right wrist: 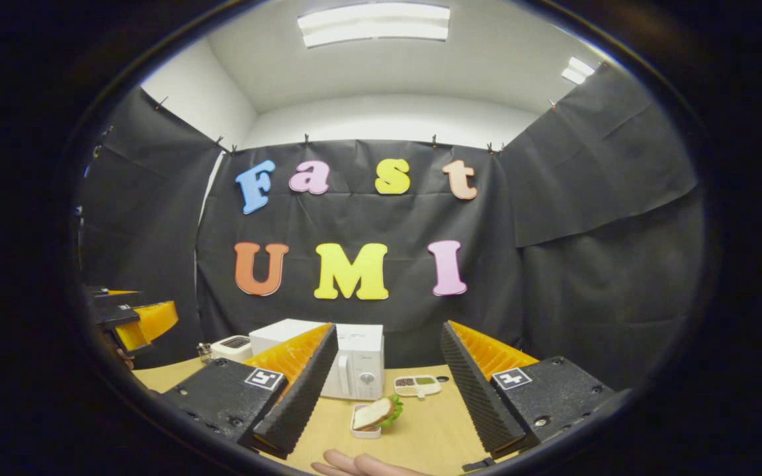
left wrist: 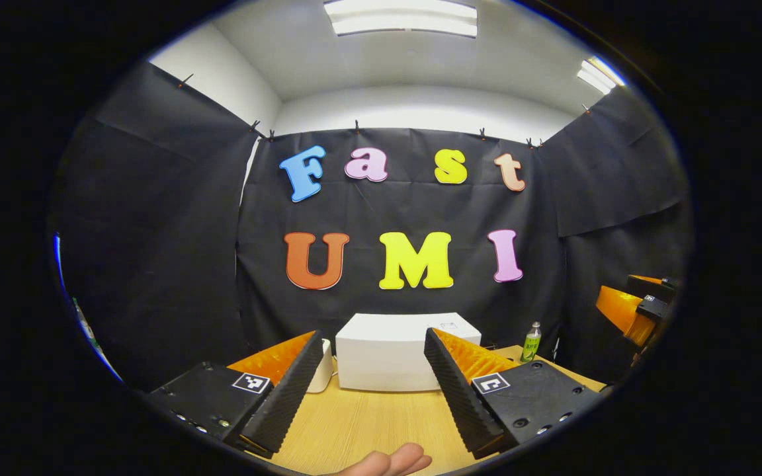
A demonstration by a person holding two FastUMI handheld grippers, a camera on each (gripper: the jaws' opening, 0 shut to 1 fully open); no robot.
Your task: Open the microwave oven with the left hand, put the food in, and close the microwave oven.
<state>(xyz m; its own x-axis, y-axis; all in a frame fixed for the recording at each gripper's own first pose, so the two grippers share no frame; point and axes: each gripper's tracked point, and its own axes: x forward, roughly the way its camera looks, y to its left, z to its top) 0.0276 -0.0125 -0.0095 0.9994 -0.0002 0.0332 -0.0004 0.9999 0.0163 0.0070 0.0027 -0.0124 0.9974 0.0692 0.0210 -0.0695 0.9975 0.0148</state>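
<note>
Both grippers are held wide apart at the fingers, with nothing between them. Seen in the left gripper view, the left gripper (left wrist: 373, 370) is raised above a wooden table (left wrist: 368, 423), and the white microwave oven (left wrist: 407, 350) is framed straight ahead in the gap between its ribbed fingers (left wrist: 288, 390), some way off and untouched; its door cannot be made out from this side. A small white appliance (left wrist: 323, 367) is partly hidden just behind the left-hand finger, and a green-labelled bottle (left wrist: 530, 342) is seen beyond the right-hand finger, beside the oven. Fingertips of a hand (left wrist: 391, 461) are glimpsed at the bottom edge.

Seen in the right gripper view, the right gripper (right wrist: 387, 390) is likewise spread above the table (right wrist: 434, 430). The food, a sandwich (right wrist: 376, 415) in a small white dish (right wrist: 364, 431), is placed ahead and low between the fingers, nearer the left-hand one, not touched. The microwave oven (right wrist: 358, 370) stands behind it, its door closed, partly covered by that finger. A small compartmented tray (right wrist: 417, 385) lies just beyond the sandwich. The left gripper (right wrist: 133, 317) is seen far off to the left.
</note>
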